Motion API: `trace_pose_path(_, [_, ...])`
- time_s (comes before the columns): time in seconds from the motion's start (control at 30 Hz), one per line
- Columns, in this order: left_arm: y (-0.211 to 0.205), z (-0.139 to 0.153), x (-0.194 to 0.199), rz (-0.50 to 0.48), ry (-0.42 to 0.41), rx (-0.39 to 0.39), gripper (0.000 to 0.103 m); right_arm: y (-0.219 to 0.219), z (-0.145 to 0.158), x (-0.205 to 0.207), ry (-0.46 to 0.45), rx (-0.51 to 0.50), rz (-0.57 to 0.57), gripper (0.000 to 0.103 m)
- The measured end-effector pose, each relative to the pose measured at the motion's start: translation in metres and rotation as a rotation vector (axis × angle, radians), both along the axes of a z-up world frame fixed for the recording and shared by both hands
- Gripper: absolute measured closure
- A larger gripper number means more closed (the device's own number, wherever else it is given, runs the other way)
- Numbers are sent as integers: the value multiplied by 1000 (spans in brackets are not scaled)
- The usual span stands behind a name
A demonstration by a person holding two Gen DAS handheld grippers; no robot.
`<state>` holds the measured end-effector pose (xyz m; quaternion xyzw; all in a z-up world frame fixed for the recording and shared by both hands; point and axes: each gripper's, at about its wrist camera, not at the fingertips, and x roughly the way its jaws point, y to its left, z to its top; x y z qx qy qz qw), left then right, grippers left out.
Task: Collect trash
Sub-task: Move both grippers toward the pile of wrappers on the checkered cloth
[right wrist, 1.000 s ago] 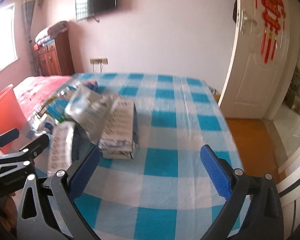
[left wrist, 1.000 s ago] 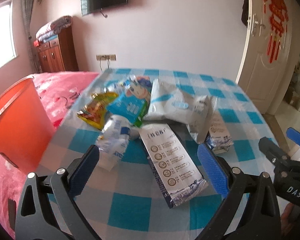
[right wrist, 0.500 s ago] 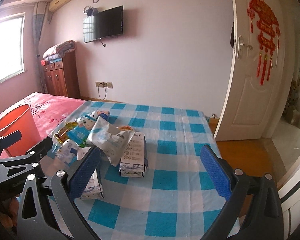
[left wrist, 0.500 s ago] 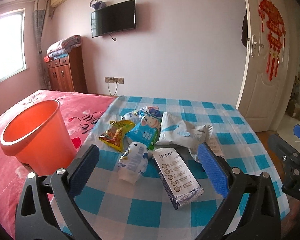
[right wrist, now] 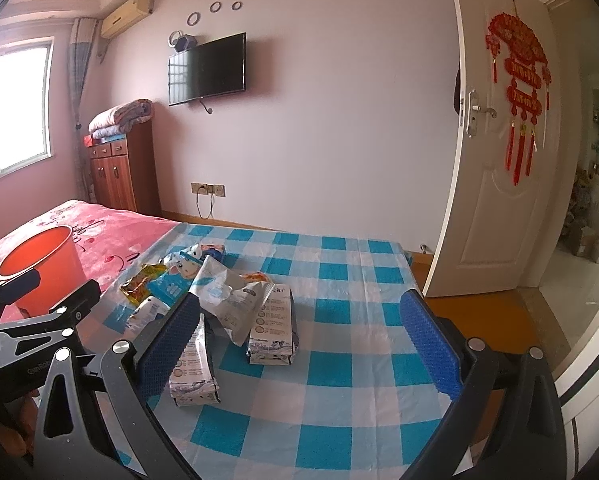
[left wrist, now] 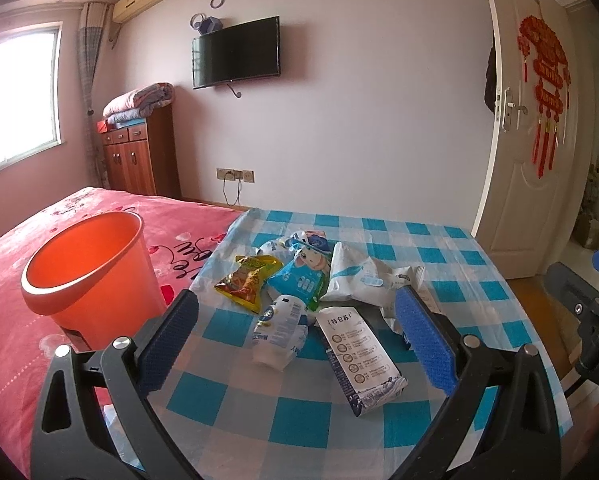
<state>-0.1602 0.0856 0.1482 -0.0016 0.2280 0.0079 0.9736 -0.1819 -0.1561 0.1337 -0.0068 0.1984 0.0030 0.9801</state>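
Both hand-held grippers, left (left wrist: 295, 332) and right (right wrist: 299, 336), have pulled back, jaws wide and empty; wrappers (left wrist: 319, 292) lie uncollected on the checked counter (left wrist: 439, 248), orange bucket (left wrist: 87, 276) left.

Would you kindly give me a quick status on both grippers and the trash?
Left gripper open, empty; right gripper open, empty. Wrappers and cartons piled on checked cloth, none collected yet. Orange bucket on bed, left of pile. Nothing blocking.

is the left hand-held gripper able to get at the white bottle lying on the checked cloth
Probably yes: the left hand-held gripper is open, and the white bottle lies ahead between its fingers with nothing on top; a milk carton lies close beside it.
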Motion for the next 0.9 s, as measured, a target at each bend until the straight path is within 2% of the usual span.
trace_pose_path(0.47, [-3,1,-6,1,-7,14,4,-4,3,-8,-19,7,-12,4])
trace_pose_path(0.9, [-8,-10,-5,-10,31,29,4,-10,-9,-3,-1,14,-17,4])
